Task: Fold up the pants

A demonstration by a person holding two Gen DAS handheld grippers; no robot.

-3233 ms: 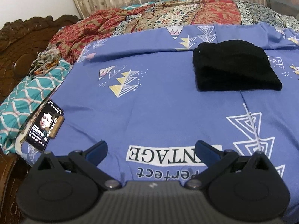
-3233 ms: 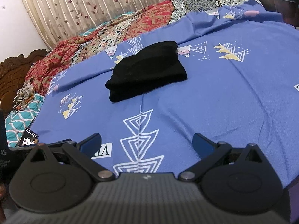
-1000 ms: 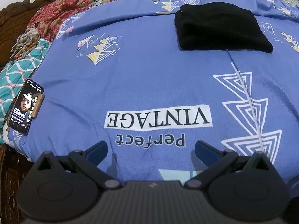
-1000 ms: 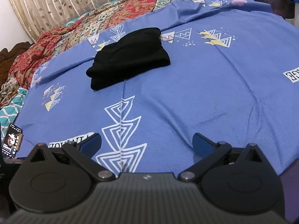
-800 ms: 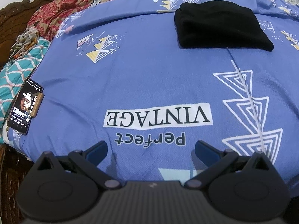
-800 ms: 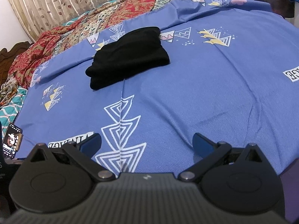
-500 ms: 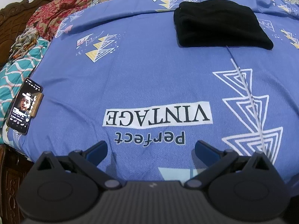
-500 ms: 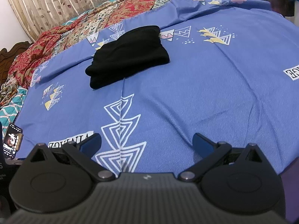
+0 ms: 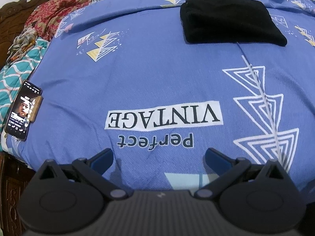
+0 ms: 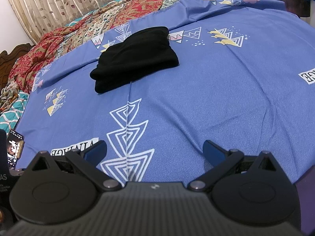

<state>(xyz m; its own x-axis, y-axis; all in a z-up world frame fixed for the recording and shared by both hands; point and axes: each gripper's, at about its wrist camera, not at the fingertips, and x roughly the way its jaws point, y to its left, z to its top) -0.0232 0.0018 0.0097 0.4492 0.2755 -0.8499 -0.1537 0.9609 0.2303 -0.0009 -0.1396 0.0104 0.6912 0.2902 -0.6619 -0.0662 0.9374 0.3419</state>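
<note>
Folded pants point(image 9: 230, 17) lie far across the bed point(image 9: 157, 74); both grippers' jaws hang apart, empty; nudging could undo folds.

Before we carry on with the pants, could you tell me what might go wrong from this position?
1. The black pants lie bundled far up the bed, while both the left gripper and right gripper hang open near its front edge; a long reach could make for a sloppy grab.
2. The blue bedsheet is loose and creased, so fingers may pinch it along with the pants.
3. The phone rests at the bed's edge; tugging the sheet might tip it off.
</note>
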